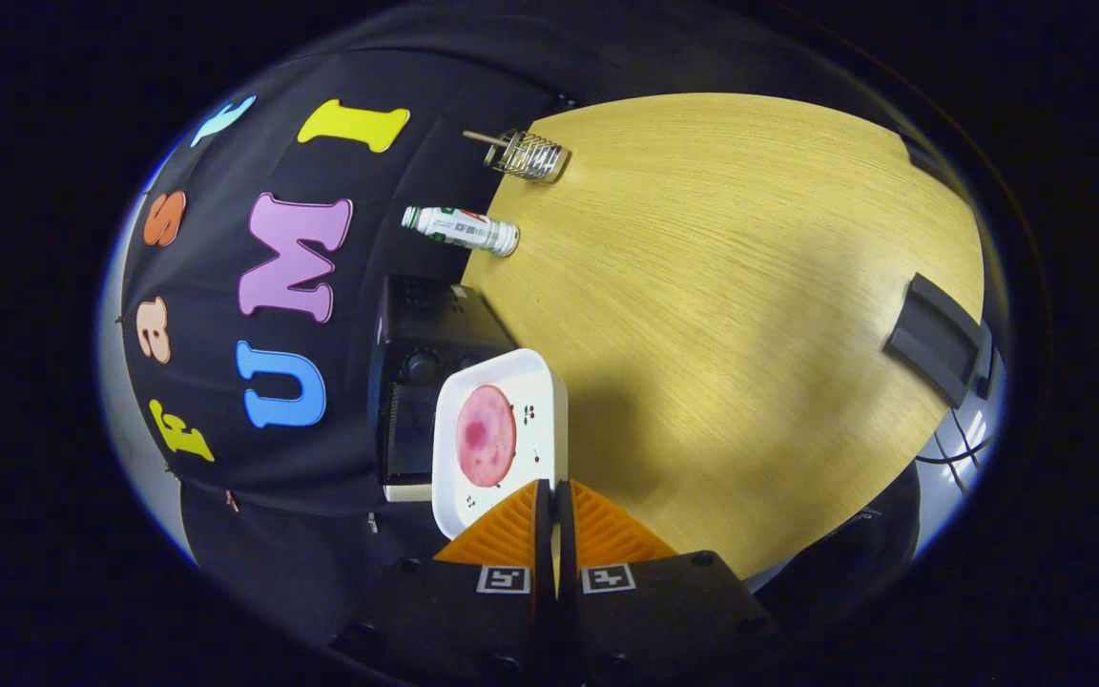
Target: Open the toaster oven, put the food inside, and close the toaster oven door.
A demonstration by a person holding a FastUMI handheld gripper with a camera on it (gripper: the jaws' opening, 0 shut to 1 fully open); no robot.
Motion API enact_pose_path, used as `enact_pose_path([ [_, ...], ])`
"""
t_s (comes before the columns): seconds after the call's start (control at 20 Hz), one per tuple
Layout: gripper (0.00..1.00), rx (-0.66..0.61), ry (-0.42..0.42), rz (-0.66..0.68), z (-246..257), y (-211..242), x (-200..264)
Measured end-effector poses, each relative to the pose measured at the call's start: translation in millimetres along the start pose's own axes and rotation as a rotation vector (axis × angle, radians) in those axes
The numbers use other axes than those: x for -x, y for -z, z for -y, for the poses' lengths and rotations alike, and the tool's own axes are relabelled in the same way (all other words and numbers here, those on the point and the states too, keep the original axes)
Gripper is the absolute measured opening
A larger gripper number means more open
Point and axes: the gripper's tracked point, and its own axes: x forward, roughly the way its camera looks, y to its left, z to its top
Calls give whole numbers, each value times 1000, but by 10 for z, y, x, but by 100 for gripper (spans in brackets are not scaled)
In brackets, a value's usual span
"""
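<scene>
The gripper (551, 496) pinched the rim of a white square plate (540, 382) carrying a ham slice (486, 435), before the toaster oven (421, 382) at the tabletop (750, 286) edge; open wood lay alongside.

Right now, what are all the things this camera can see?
Tray: one, white, square, gripped by its rim, lifted in front of the oven.
Food: one round pink slice, lying on the tray.
Oven: one, black, at the table's edge against the booth wall, behind the tray.
Bottle: one, white with a printed label, standing on the table beyond the oven.
Wire rack: one, silver with a wooden handle, past the bottle.
Table: one, light wood.
Black bracket: one, at the table's far edge.
Gripper: one, jaws closed on the tray's rim.
</scene>
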Motion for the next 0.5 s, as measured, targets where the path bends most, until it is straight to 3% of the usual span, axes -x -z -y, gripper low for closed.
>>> enact_pose_path([
  [0.5,5,94,-68,-110,-720,660,-626],
])
